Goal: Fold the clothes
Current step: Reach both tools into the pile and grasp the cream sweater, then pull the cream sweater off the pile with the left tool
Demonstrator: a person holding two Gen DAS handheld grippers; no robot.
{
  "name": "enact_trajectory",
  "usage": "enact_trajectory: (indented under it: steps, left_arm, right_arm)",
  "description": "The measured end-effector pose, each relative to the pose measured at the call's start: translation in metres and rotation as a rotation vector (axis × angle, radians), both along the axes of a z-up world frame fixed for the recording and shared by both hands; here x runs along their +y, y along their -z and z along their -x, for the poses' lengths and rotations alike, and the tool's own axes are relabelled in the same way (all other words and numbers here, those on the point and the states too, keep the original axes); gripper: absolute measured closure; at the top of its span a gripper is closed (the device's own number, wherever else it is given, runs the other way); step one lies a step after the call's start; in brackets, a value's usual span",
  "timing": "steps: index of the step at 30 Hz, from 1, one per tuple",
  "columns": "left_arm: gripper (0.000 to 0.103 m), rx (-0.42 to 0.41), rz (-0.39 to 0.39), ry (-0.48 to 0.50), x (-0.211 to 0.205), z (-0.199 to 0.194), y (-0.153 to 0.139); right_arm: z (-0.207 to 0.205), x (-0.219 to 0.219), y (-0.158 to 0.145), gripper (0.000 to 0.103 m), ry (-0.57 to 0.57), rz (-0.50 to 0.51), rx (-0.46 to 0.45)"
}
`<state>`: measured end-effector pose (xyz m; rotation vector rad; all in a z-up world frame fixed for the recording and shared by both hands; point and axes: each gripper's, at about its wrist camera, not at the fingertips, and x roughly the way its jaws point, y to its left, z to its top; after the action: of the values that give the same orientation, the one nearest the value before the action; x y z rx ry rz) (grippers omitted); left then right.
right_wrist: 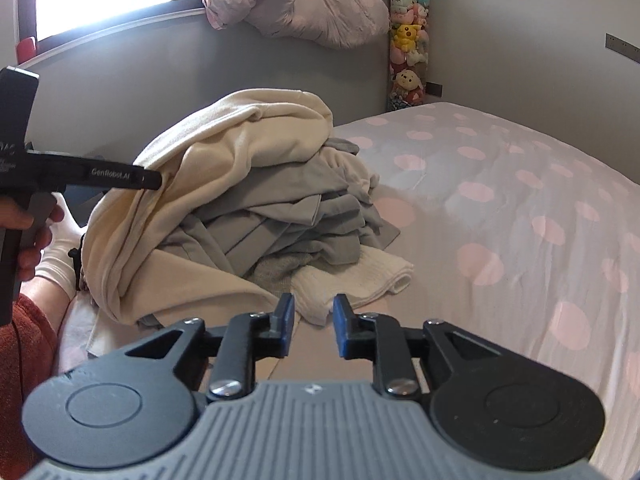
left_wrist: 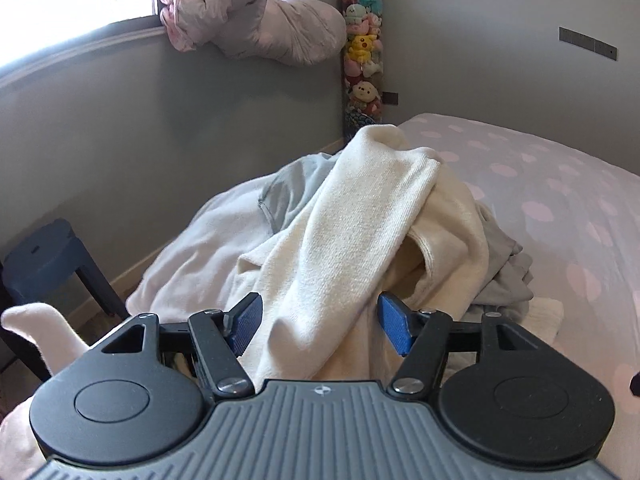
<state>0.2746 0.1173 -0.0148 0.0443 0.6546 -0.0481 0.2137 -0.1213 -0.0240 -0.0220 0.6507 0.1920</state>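
Note:
A pile of clothes lies at the left edge of the bed (right_wrist: 500, 200). On top is a cream garment (left_wrist: 352, 240), draped over grey clothes (right_wrist: 296, 216) and a folded white knit cloth (right_wrist: 360, 280). My left gripper (left_wrist: 320, 324) stands open wide, and a cream sleeve runs loosely between its blue pads. From the right wrist view, the left gripper (right_wrist: 154, 179) has its tip at the cream garment (right_wrist: 224, 168). My right gripper (right_wrist: 314, 330) hovers in front of the pile with a narrow gap and nothing between its fingers.
The spotted sheet (left_wrist: 540, 184) stretches bare to the right of the pile. A blue stool (left_wrist: 48, 256) and a person's socked foot (right_wrist: 60, 248) are at the left by the grey wall. A rolled duvet (left_wrist: 260, 20) rests on the window sill beside a tube of plush toys (left_wrist: 362, 60).

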Motion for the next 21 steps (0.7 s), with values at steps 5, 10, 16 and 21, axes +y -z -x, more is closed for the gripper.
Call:
enact_trajectory:
  steps: [5,10,16,21]
  left_arm:
    - [0.090,-0.019,0.029,0.004,-0.004,-0.012,-0.011]
    - [0.093,-0.101,0.037,0.084,-0.024,0.015,-0.053]
    - [0.094,-0.143,0.052,0.245,-0.080,0.082,-0.093]
    - [0.094,-0.123,0.098,0.408,-0.129,0.165,-0.099]
  right_arm:
    - [0.003,-0.011,0.015,0.076,0.008,0.008,0.027]
    - [0.014,-0.028,0.015,0.076,0.049,-0.029,0.040]
    - [0.053,-0.053,-0.016,0.075,0.101,-0.062,-0.015]
    - [0.106,-0.083,-0.047,0.069,0.166,-0.072,-0.079]
